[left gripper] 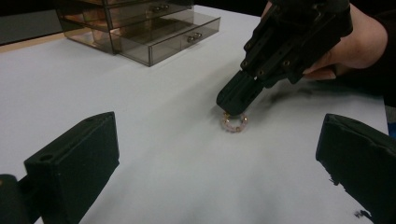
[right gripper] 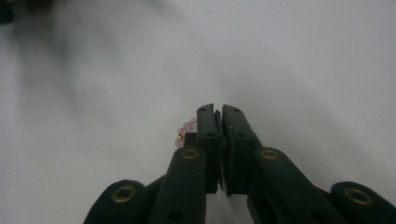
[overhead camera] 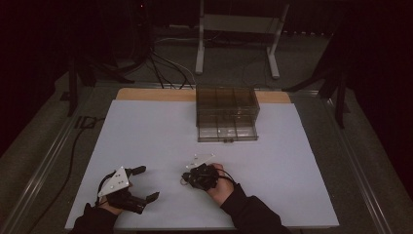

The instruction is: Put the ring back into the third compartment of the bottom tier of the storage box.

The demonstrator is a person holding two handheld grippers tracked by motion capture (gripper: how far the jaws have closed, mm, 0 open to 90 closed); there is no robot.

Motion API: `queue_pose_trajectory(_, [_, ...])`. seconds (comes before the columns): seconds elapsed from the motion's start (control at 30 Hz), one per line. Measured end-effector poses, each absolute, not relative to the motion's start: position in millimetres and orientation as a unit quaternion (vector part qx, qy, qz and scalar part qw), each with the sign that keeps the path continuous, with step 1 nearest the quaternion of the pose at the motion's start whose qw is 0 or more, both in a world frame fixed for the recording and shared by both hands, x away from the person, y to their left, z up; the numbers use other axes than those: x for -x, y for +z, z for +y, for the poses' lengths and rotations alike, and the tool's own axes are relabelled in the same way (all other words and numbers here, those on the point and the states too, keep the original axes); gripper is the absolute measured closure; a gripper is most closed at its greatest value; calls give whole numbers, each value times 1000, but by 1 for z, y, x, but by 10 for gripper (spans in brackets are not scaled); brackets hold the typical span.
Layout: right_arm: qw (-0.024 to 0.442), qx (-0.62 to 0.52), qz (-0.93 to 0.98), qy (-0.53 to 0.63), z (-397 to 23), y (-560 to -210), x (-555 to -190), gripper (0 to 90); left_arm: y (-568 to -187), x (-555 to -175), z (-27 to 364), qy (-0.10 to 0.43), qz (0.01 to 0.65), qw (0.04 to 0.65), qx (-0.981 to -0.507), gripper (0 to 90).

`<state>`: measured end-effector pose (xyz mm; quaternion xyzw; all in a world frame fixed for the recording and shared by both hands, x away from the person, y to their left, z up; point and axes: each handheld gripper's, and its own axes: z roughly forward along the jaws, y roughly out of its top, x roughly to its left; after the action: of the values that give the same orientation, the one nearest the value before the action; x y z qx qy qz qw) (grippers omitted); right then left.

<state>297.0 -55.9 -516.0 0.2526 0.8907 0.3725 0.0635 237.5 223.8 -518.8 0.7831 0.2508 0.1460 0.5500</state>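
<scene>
Bracelet (left gripper: 235, 123), no legible writing

The white worktop (overhead camera: 146, 131) lies bare from nine o'clock round to eleven and from one to five, with room to pass. At twelve o'clock the clear drawer organizer (overhead camera: 227, 113) blocks the far edge. Near six o'clock the right gripper (left gripper: 232, 106) and a beaded bracelet (left gripper: 234, 123) occupy the middle, and the left gripper (overhead camera: 141, 184) occupies seven o'clock.
</scene>
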Motion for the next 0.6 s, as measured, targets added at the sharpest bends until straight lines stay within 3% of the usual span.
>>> queue_pose_trajectory(0.6, [65,-265,876,398,-70,-487,-307,869,-519,-237,223,146,249,549,-785,5])
